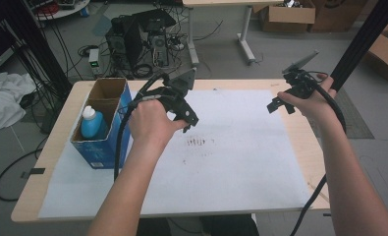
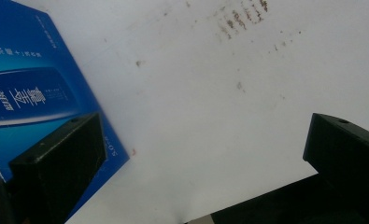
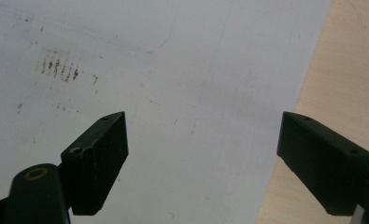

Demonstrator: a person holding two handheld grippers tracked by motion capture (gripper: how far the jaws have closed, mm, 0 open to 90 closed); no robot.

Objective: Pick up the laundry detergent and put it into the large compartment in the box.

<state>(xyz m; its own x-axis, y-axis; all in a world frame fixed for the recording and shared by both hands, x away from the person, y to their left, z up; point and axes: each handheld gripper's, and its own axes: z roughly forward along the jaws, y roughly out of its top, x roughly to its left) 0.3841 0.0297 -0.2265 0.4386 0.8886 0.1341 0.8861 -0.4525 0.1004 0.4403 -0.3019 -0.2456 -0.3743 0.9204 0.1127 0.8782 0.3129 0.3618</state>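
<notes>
A blue bottle (image 1: 92,123) is seen upright in the box (image 1: 114,132) at the bench's (image 1: 299,132) left; it is judged light, slick, best gripped at the neck. Both tools, left (image 1: 190,120) and right (image 1: 280,105), are held released, empty.

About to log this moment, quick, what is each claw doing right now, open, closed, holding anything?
Left claw: open, holding nothing, above the white sheet beside the blue box.
Right claw: open, holding nothing, over the sheet's edge.

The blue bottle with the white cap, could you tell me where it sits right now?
In the high view, the blue bottle stands upright inside the open blue box on the table's left side, just left of the left gripper.
</notes>
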